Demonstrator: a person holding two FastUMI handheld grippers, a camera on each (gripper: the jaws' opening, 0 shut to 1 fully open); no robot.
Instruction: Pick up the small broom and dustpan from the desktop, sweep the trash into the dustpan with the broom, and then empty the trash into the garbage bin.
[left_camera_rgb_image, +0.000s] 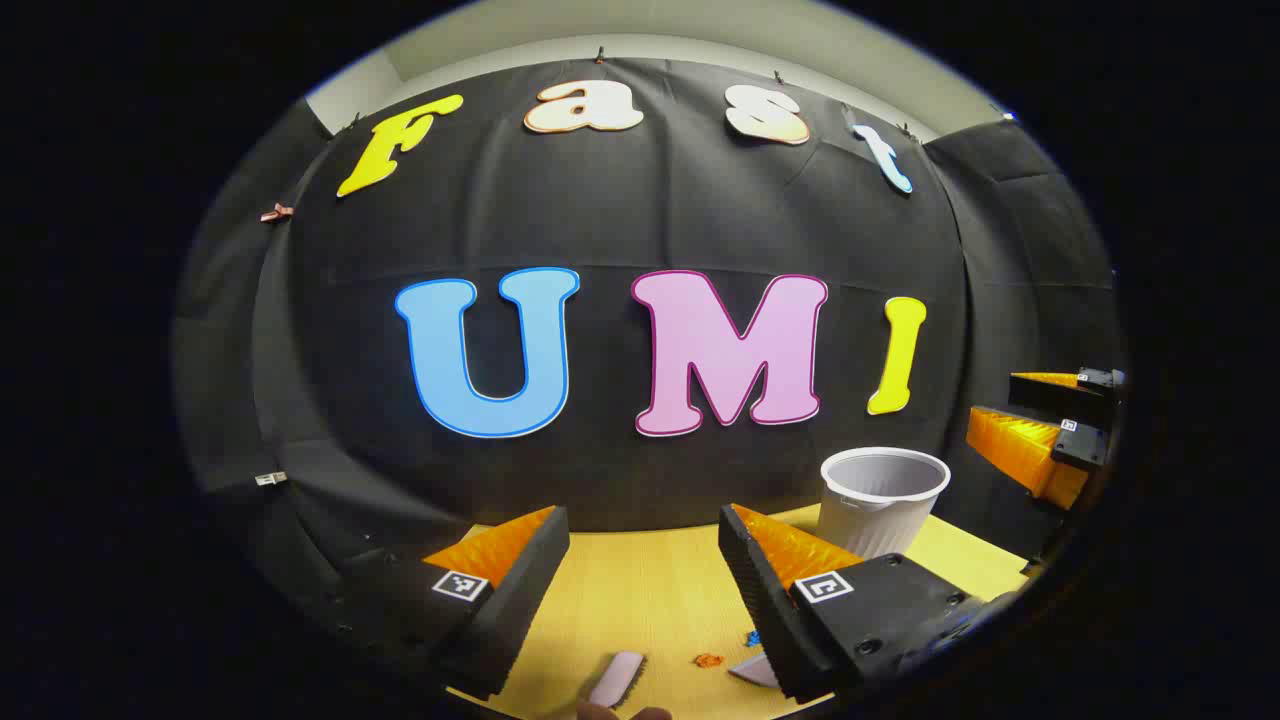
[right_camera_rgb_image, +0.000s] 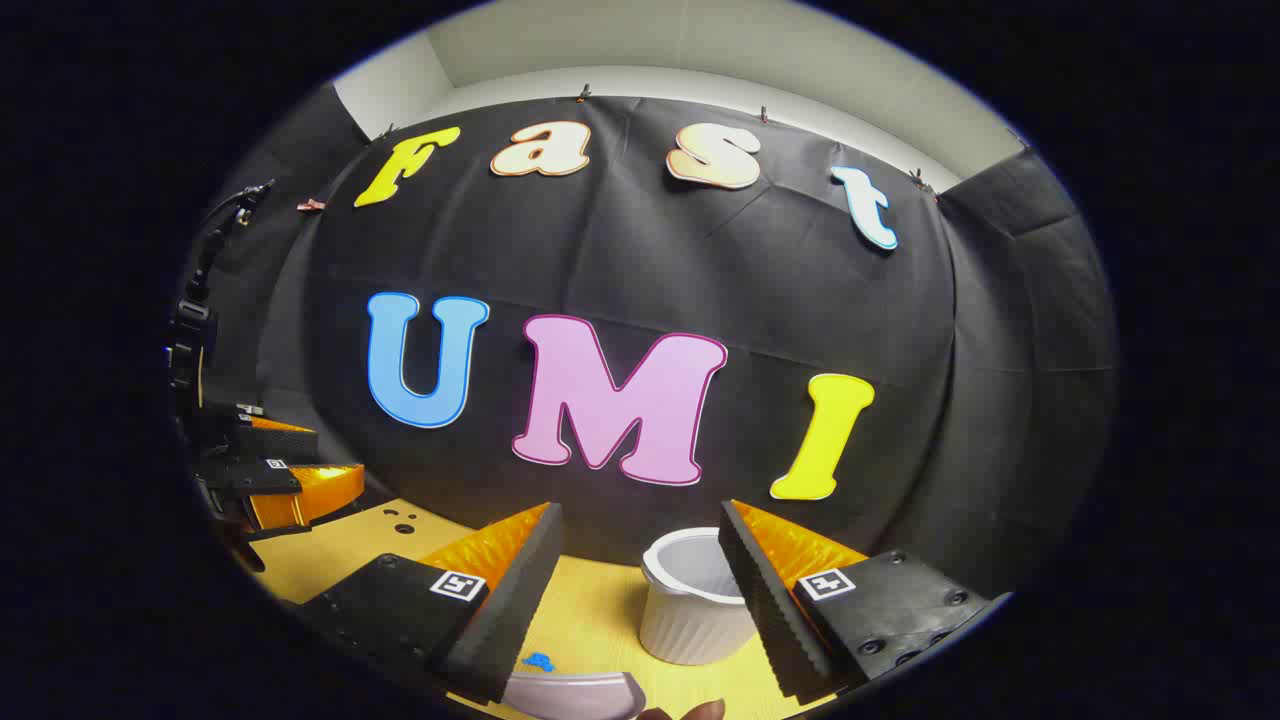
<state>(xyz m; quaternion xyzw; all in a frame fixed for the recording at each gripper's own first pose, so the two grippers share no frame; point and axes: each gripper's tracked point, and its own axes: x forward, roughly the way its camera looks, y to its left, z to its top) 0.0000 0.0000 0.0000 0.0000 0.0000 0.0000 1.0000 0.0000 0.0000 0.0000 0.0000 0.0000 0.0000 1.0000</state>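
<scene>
Black cloth walls close off the booth behind a pale yellow wooden worktop (left_camera_rgb_image: 640, 590).

Left gripper view: the left gripper (left_camera_rgb_image: 643, 545) hangs above the worktop with its fingers spread wide and nothing between them. A white ribbed cup, the garbage bin (left_camera_rgb_image: 882, 500), stands upright toward the back of the worktop, behind this gripper's right-hand finger; what shows of its inside looks bare, though the bottom is hidden. Well in front of the bin, at the lower edge, lies a pale pink piece that appears to be the small broom (left_camera_rgb_image: 617, 679), with dark bristles along one side. Just beside it are orange scraps of trash (left_camera_rgb_image: 708, 660), and a pale corner of the dustpan (left_camera_rgb_image: 752, 670) peeks out next to the finger. Beyond the bin at the edge hovers the right gripper (left_camera_rgb_image: 1040, 425), fingers apart and empty.

Right gripper view: the right gripper's fingers stand wide open, holding nothing. The garbage bin (right_camera_rgb_image: 690, 600) sits between them farther back, its visible inside bare. In front of the bin lies the dustpan (right_camera_rgb_image: 575, 693), a pale curved tray, with a blue scrap (right_camera_rgb_image: 538, 661) just beside it. Far from the bin, at the view's edge, the left gripper (right_camera_rgb_image: 290, 455) is seen, fingers parted.
</scene>
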